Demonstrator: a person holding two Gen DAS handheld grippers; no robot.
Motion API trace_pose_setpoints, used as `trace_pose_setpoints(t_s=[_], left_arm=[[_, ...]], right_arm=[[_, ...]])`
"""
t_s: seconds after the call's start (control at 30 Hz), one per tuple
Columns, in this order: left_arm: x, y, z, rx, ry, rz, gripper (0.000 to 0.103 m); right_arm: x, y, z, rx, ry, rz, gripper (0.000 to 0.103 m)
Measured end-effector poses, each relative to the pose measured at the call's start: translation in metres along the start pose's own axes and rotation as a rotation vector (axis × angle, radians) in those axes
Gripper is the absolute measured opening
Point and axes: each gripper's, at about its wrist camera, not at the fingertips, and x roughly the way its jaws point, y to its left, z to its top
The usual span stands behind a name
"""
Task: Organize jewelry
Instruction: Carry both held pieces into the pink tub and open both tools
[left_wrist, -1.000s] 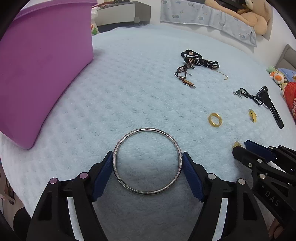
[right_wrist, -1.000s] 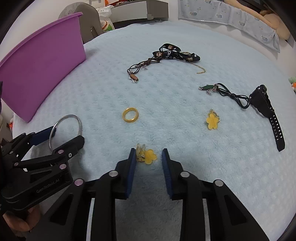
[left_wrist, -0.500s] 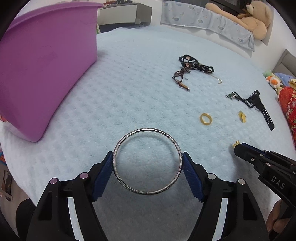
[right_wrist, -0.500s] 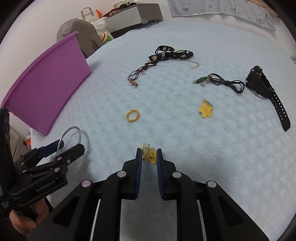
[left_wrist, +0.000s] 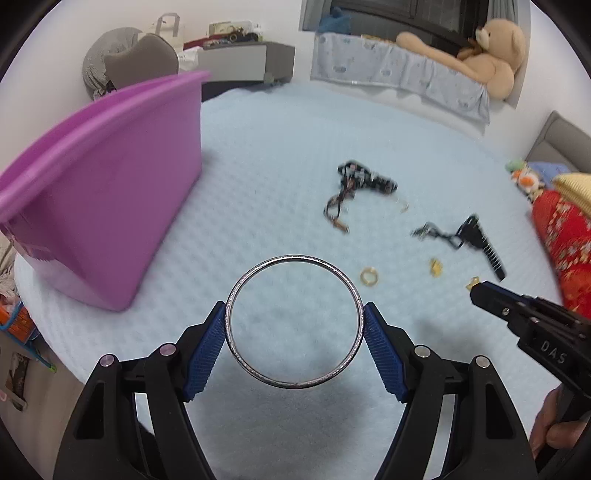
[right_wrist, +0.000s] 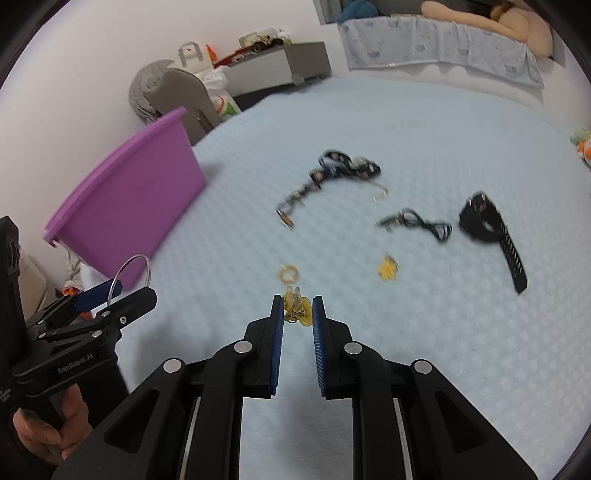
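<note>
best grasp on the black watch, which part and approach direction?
Judgement: take the black watch by its straight strap, coming from above with the tool's fingers across the strap's narrow width. The strap lies flat and stretched out on the blue blanket, while the case end is bulkier and curled.

To my left the purple bin (left_wrist: 99, 192) rises as a tall wall from the blue blanket (left_wrist: 277, 140), closing off that side, though the blanket between it and the tangled cords (left_wrist: 354, 188) lies bare and wide enough for me to pass. Ahead on my right, the gold ring (right_wrist: 289, 274), yellow charm (right_wrist: 387, 268), green-clasp cord (right_wrist: 417, 221) and black watch (right_wrist: 491, 232) lie scattered with bare gaps between them. My 2 grippers hang apart, with bare blanket under both.
</note>
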Motion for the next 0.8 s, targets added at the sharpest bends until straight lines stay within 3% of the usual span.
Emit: trace_pose_setpoints(t_s=[0.4, 0.57, 0.8], left_arm=[[-0.078, 0.057, 0.078, -0.055, -0.16, 0.06, 0.071], [-0.091, 0.102, 0.095, -0.092, -0.194, 0.121, 0.071], [-0.086, 0.167, 0.096, -0.199, -0.17, 0.222, 0.071]], right_arm=[[-0.026, 0.088, 0.082, -0.137, -0.092, 0.137, 0.015], [-0.004, 0.142, 0.12, -0.218, -0.099, 0.221, 0.015], [0.035, 0.218, 0.148, -0.3, -0.065, 0.327, 0.015]])
